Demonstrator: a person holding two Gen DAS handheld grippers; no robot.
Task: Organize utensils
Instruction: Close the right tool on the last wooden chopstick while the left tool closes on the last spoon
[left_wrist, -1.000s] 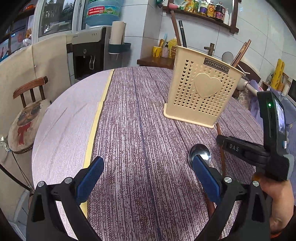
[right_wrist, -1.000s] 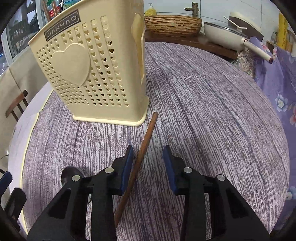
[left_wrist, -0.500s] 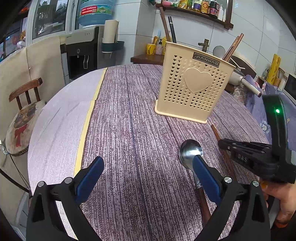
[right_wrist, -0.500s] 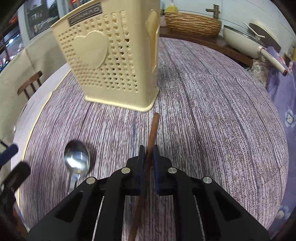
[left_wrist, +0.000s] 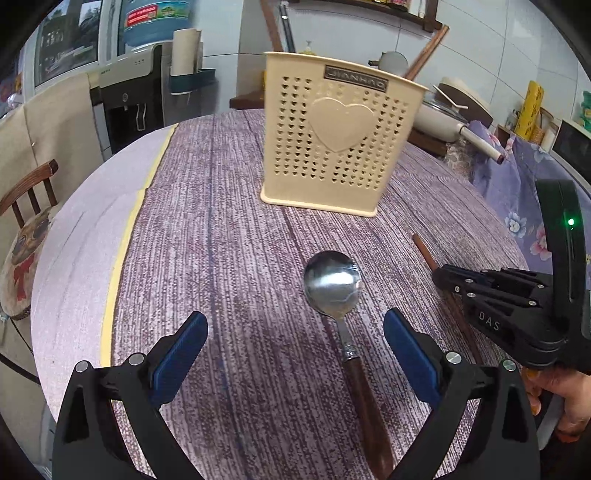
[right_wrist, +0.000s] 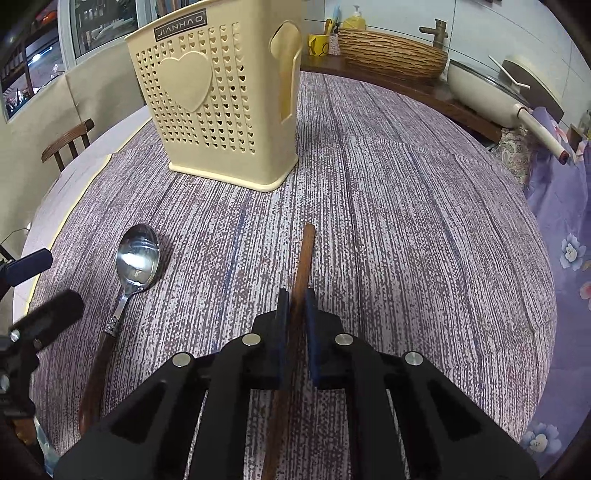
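Pinching a brown wooden chopstick (right_wrist: 303, 258) between its blue pads, the right gripper (right_wrist: 294, 306) sits low over the round table (right_wrist: 424, 221), toward the table's near edge. The chopstick runs lengthwise through the narrow gap between the two fingers, its far tip pointing toward the cream plastic utensil holder (right_wrist: 221, 107) and its near part passing back under the gripper body. Whether the stick rests on the cloth or is raised a little off it cannot be told from the right wrist view. In the left wrist view the same chopstick (left_wrist: 424, 251) shows only as a short brown end sticking out ahead of the right gripper (left_wrist: 441, 275), at the table's right side.

The left gripper (left_wrist: 295, 332) has its fingers spread wide and holds nothing. Between them, nearer the right-hand pad, lies a spoon (left_wrist: 332, 280) with a shiny metal bowl and a dark brown handle, flat on the purple streaked tablecloth, bowl toward the holder and handle toward the near edge. In the right wrist view the spoon (right_wrist: 137, 254) lies left of the chopstick, well apart from it and roughly parallel.

The holder (left_wrist: 332, 140) stands upright toward the far edge, with heart-shaped holes, a raised heart and a name plate on its face. More wooden sticks (left_wrist: 428, 51) rise from its top. A wooden chair (left_wrist: 26, 192) stands beside the table's left edge.
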